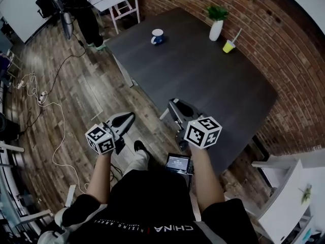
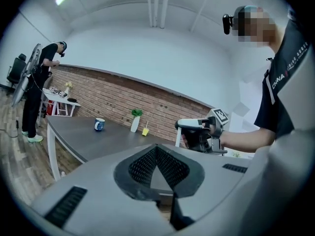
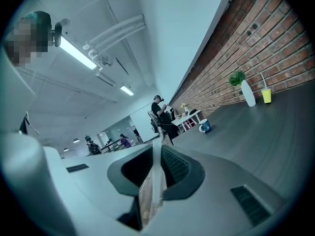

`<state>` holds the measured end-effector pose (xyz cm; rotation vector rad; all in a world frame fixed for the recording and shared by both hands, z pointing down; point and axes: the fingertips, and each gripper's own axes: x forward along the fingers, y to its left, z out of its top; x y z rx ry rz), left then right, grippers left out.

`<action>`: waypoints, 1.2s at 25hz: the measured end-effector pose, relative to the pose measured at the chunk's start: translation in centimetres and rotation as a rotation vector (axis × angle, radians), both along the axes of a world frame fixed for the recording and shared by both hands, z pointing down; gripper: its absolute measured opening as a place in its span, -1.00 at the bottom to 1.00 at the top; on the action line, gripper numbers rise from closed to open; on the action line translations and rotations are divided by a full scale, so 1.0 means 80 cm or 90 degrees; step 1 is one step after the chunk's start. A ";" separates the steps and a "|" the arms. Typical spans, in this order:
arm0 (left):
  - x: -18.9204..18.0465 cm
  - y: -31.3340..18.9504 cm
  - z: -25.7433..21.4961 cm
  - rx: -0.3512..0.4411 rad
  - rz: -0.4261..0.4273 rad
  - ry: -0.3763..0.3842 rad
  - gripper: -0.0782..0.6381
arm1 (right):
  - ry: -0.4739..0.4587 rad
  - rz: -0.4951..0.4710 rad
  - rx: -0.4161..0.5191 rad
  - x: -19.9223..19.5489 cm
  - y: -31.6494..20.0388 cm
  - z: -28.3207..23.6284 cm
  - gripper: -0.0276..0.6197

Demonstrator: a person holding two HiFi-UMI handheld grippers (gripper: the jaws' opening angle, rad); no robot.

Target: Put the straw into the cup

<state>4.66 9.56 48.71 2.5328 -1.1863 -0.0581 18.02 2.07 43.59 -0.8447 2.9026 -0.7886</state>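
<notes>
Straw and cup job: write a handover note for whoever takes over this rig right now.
Left gripper: tongs shut, empty, over the floor short of the table.
Right gripper: tongs shut, empty, at the table's near edge.
Yellow cup: far side by the brick wall, beside the white vase.
Done: the straw already stands in the cup.
Left: seemingly nothing; both grippers are far from the cup.

Left gripper (image 1: 126, 118) and right gripper (image 1: 177, 107) are grey with black ribbed pads (image 2: 142, 163). Their cubes (image 1: 203, 132) are white with black squares. Far ahead of them are a yellow cup (image 1: 229, 47), a white vase (image 1: 216, 30) with a green plant (image 1: 217, 12), and a blue-and-white mug (image 1: 157, 36). The table (image 1: 203, 80) is dark grey, the wall (image 1: 284, 50) red-brown brick, the floor (image 1: 76, 95) brown planks.
</notes>
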 end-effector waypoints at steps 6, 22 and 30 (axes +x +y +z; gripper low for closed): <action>-0.048 -0.086 -0.014 0.011 0.046 0.000 -0.77 | 0.005 0.036 0.006 -0.052 -0.081 -0.015 -0.74; -0.185 -0.187 0.004 0.000 0.066 0.031 -0.77 | 0.015 0.089 -0.009 -0.169 -0.179 -0.008 -0.74; -0.194 -0.237 0.034 -0.033 0.082 0.042 -0.77 | 0.020 0.097 -0.037 -0.186 -0.237 0.020 -0.74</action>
